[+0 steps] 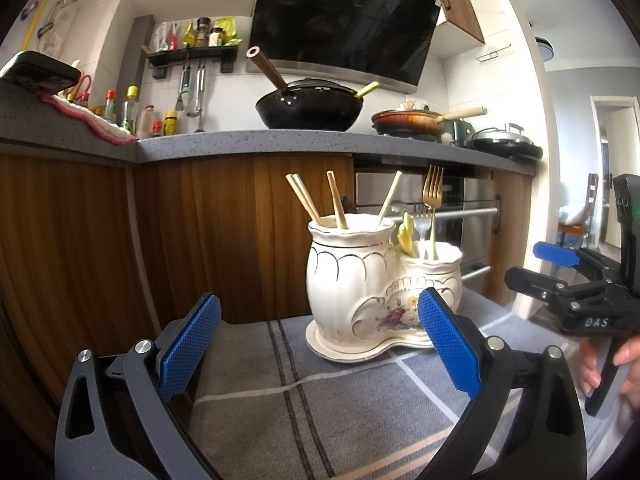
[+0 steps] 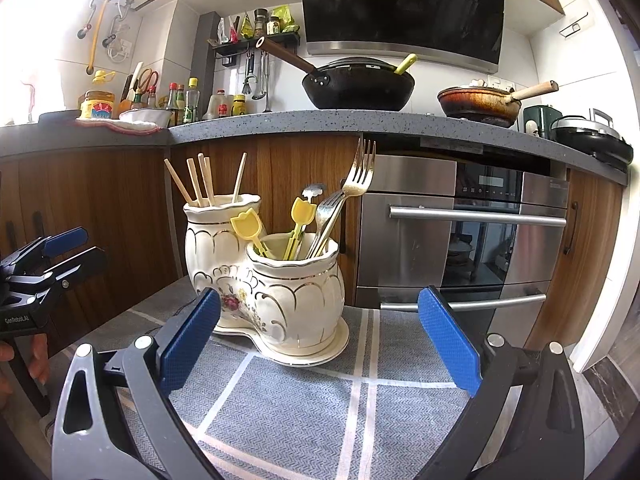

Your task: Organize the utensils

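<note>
A cream double-pot ceramic utensil holder (image 1: 352, 292) (image 2: 276, 280) stands on the grey striped cloth (image 1: 304, 408) (image 2: 360, 408). Several wooden chopsticks (image 1: 316, 204) (image 2: 202, 182) lean in its taller pot. Its lower pot holds forks (image 1: 431, 196) (image 2: 348, 196) and yellow tulip-topped picks (image 2: 302, 216) (image 1: 406, 232). My left gripper (image 1: 320, 340) is open, a short way in front of the holder, with nothing between its blue pads. My right gripper (image 2: 320, 340) is open too, facing the holder from the other side, and shows at the right edge of the left wrist view (image 1: 560, 264).
Behind runs a wood-fronted kitchen counter (image 2: 360, 124) with a black wok (image 2: 358, 88), a brown pan (image 2: 480, 104), sauce bottles (image 2: 188, 100) and a steel oven (image 2: 460, 232). A person's hand (image 1: 608, 360) holds the right gripper. The cloth's edges drop off left and right.
</note>
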`<state>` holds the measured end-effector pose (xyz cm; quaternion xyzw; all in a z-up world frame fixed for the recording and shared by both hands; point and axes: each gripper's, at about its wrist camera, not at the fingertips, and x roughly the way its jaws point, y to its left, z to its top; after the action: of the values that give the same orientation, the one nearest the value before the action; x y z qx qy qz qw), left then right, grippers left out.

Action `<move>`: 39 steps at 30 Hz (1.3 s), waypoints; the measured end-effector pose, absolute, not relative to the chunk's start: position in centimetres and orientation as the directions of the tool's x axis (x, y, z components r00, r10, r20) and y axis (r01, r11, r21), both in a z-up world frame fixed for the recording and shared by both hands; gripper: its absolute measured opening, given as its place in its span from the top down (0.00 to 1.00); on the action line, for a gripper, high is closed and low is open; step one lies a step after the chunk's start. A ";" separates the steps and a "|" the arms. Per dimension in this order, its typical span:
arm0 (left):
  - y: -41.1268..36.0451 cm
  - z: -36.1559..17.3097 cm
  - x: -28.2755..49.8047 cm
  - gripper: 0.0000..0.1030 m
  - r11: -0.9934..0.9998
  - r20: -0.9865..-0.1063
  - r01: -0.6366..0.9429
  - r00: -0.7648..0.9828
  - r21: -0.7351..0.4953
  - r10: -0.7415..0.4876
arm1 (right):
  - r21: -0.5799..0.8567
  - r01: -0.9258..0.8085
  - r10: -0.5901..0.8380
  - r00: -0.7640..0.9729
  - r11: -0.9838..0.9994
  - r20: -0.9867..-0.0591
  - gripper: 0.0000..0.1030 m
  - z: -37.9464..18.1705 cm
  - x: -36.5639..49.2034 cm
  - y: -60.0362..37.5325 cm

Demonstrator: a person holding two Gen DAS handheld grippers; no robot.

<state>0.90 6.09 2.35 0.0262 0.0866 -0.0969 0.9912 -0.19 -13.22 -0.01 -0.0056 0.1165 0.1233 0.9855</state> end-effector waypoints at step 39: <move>5.8 2.1 1.3 0.05 0.983 -0.194 0.180 0.966 0.037 -0.170 | 0.019 -0.241 0.239 0.941 0.970 -0.238 0.05 -0.2 0.0 -13.3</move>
<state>1.33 5.84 2.07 0.0271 0.0954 -0.0881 0.9912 -0.04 -13.29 -0.23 -0.0052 0.1200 0.1219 0.9853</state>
